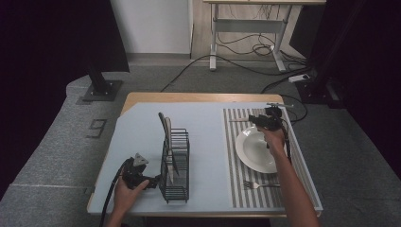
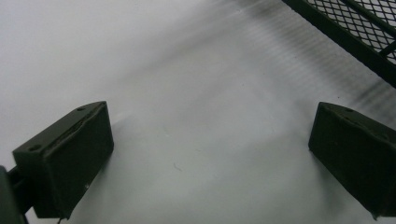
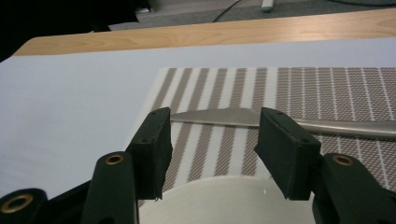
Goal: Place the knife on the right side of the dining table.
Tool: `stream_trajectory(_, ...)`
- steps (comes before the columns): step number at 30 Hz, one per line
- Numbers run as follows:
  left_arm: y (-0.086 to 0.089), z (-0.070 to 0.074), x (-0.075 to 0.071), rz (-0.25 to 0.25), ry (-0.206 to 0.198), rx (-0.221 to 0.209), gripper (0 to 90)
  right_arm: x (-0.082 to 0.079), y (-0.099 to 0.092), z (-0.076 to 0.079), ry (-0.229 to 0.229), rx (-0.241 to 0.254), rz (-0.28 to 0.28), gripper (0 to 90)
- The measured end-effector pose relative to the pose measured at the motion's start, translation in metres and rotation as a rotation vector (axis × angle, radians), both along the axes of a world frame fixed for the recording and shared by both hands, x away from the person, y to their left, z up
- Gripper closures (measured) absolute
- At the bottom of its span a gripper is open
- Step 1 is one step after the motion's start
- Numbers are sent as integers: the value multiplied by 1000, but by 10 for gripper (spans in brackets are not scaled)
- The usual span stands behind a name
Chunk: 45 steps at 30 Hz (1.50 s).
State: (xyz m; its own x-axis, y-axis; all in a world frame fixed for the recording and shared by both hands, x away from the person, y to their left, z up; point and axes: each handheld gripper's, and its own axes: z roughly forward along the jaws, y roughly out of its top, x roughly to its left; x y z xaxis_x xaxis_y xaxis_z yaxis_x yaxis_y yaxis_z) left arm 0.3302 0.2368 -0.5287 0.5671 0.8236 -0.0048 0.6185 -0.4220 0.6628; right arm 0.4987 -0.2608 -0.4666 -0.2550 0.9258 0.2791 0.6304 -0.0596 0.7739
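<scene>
A table knife [image 3: 224,116] lies flat across the far part of the striped placemat [image 3: 327,88], just beyond the white plate [image 3: 219,200]. My right gripper [image 3: 212,140] hovers open over the plate's far rim, its jaws on either side of the blade without touching it. In the high view the right gripper [image 1: 254,119] sits above the plate [image 1: 253,149], with the knife [image 1: 239,120] to its left. My left gripper [image 1: 152,181] rests open near the table's front left, beside the black wire caddy [image 1: 175,165]. Nothing is between the left gripper's [image 2: 210,158] jaws.
The caddy's mesh base [image 2: 364,28] is close by in the left gripper view. It holds tall utensils [image 1: 166,137] standing upright. A fork [image 1: 257,185] lies on the placemat [image 1: 236,156] in front of the plate. A desk and cables stand beyond the table.
</scene>
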Motion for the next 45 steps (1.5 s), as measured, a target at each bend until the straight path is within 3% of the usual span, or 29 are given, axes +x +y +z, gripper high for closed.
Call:
stream_trajectory(11, 0, 0, 0, 0, 1, 1, 0, -41, 23, 16, -73, 11, 110, 445)
stream_trajectory(17, 0, 0, 0, 1, 0, -1, 0, -58, 34, 17, -88, 22, 150, 445)
stream_trajectory(28, 0, 0, 0, 1, -1, -1, 0, -103, 58, 14, -119, 29, 249, 444)
stream_trajectory(34, 0, 0, 0, 1, -1, -1, 0, -124, 74, 3, -118, 50, 300, 442)
stream_trajectory(41, 0, 0, 0, 1, -1, -1, 0, -142, 100, -18, -75, 15, 369, 438)
stream_trajectory(45, 0, 0, 0, 1, -1, 0, 0, -146, 113, -27, -76, -2, 401, 438)
